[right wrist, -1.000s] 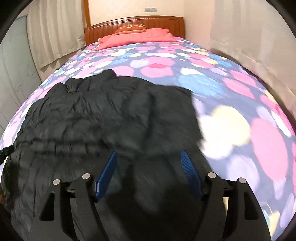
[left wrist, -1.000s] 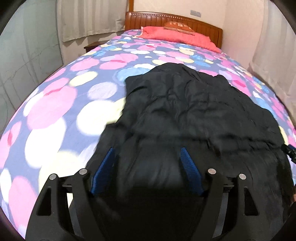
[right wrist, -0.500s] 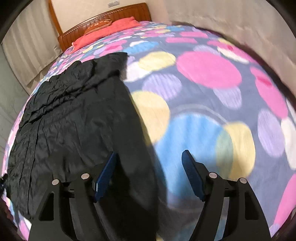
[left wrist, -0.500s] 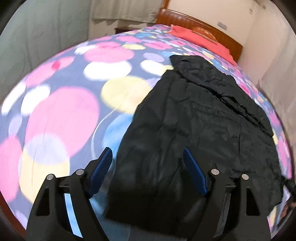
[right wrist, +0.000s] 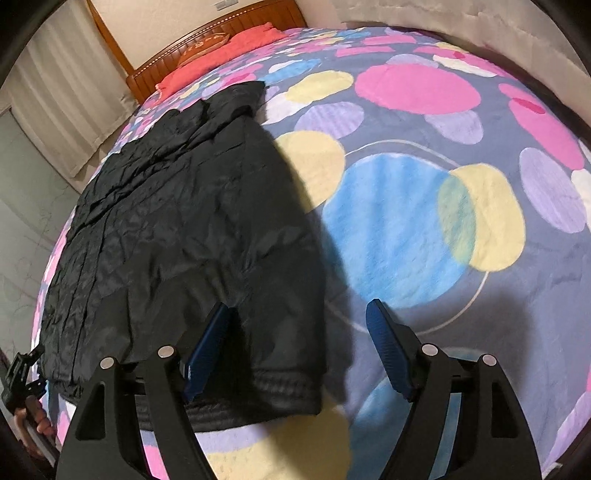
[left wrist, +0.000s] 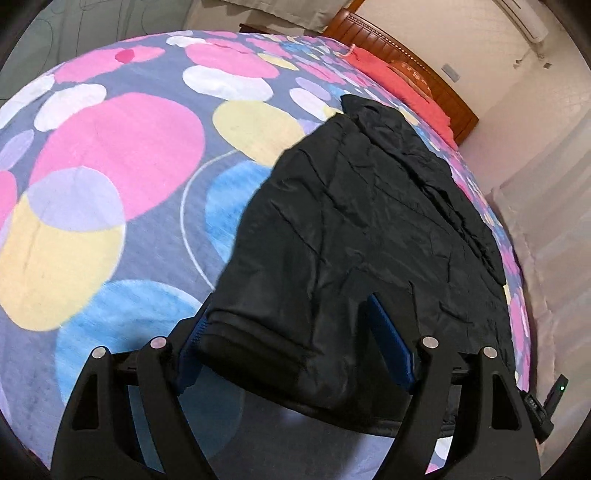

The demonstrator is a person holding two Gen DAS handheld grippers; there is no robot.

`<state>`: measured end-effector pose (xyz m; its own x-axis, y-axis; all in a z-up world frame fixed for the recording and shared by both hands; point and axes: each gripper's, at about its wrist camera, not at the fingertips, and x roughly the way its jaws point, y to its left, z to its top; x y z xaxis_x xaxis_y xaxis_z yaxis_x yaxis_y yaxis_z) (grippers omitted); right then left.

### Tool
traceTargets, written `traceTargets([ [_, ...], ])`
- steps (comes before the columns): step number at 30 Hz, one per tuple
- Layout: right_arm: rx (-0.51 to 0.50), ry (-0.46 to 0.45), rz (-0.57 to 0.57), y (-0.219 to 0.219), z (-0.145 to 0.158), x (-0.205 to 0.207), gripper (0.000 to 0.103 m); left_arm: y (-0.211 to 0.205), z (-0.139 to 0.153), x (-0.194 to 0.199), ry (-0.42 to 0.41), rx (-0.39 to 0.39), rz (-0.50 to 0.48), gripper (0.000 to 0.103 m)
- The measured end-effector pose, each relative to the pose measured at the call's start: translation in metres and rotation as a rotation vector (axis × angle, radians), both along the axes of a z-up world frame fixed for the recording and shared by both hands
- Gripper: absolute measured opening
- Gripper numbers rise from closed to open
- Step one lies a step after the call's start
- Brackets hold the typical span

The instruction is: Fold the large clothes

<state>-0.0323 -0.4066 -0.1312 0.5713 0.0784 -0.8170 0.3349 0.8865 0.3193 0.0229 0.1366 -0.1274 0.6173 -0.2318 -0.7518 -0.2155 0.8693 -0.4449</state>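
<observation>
A large black quilted jacket (left wrist: 373, 229) lies flat on the bed with its collar toward the headboard and its ribbed hem nearest me. It also shows in the right wrist view (right wrist: 177, 236). My left gripper (left wrist: 291, 339) is open over the jacket's near left hem corner, the corner lying between its blue pads. My right gripper (right wrist: 299, 343) is open over the near right hem corner (right wrist: 288, 391); the left pad is above the cloth, the right pad above the bedspread.
The bedspread (left wrist: 110, 155) has big pink, yellow and blue circles. Red pillows (left wrist: 391, 77) and a wooden headboard (right wrist: 207, 33) are at the far end. Curtains (right wrist: 66, 96) hang beside the bed. The other gripper shows at the frame edge (right wrist: 18, 376).
Both grippers have moved apart and back, from over the jacket's middle to its two near hem corners. The jacket now lies flat; both stay open.
</observation>
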Motion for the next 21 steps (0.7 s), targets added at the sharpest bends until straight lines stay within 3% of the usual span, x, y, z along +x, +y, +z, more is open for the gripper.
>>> traceTargets([
  [5,0.011,-0.012,0.020,0.010,-0.001,-0.001,0.072,-0.004,-0.002,0.001,-0.007,0.009,-0.003,0.078],
  [10,-0.013,-0.017,0.048,0.020,0.000,0.001,0.053,-0.004,-0.004,-0.001,-0.001,0.018,0.007,0.062],
  [14,0.019,-0.030,0.057,0.022,0.000,0.001,0.035,-0.003,-0.004,-0.001,-0.001,0.020,0.011,0.056],
  [21,0.023,-0.044,0.056,0.025,0.001,0.000,0.029,-0.005,-0.005,-0.001,-0.004,0.035,0.012,0.051],
])
